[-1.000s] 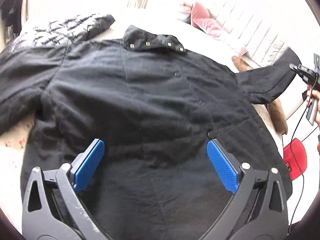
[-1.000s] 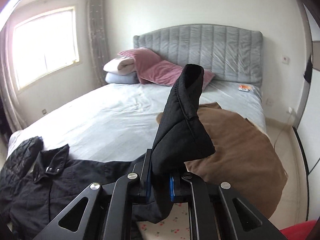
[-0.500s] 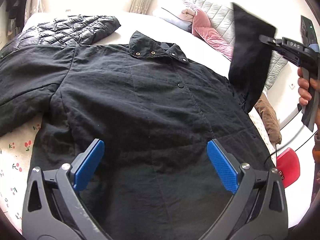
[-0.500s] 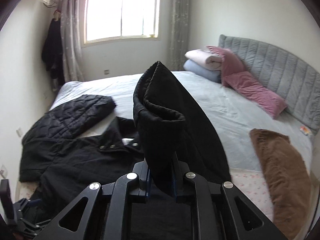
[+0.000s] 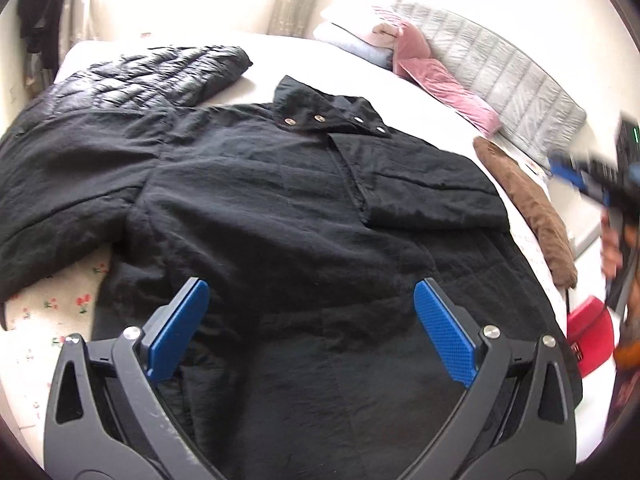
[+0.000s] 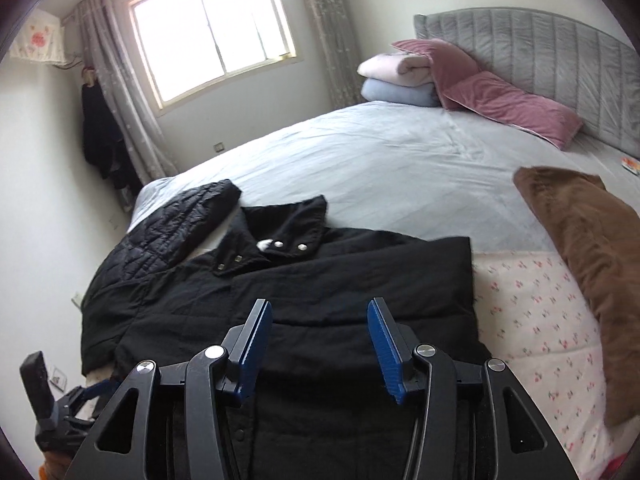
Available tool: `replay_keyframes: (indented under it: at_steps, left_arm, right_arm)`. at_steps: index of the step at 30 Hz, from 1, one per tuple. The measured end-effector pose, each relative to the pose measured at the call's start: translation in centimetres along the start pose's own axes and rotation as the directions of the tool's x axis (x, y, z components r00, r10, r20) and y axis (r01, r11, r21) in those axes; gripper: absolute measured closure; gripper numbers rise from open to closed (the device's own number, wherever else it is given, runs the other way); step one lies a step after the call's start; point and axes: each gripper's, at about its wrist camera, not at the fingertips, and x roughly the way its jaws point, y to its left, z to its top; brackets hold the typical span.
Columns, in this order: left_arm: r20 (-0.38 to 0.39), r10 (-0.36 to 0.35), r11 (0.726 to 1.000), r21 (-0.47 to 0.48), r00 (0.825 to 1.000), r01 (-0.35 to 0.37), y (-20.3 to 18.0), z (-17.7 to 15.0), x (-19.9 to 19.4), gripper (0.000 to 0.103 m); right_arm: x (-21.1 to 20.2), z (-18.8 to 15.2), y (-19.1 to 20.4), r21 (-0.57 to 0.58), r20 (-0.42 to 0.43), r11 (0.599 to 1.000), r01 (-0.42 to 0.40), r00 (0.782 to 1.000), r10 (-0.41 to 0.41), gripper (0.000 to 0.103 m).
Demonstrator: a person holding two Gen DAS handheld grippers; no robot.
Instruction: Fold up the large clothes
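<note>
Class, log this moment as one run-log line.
step: sleeve fold | black coat: flat on bed | right sleeve: folded across chest | left gripper: open | right gripper: open, empty

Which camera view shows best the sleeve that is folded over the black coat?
The left wrist view is best: the folded sleeve lies flat across the black coat, with its whole outline and cuff edge visible. The right wrist view shows the sleeve foreshortened, partly behind the right gripper.

bright window (image 6: pixel 212 36) with curtains (image 6: pixel 120 92); grey headboard (image 6: pixel 540 44); white walls (image 6: pixel 48 152)
</note>
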Motion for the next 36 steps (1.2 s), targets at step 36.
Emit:
replay_keyframes:
  at_steps: [36]
  left_arm:
    - [0.236,0.116,0.399,-0.901,0.965,0.172,30.4,-9.3,-3.4,0.027]
  right_arm:
    - [2.5,-10.9,3.3,0.019,-0.173,0.999,-0.045,0.984,0.048,0.025]
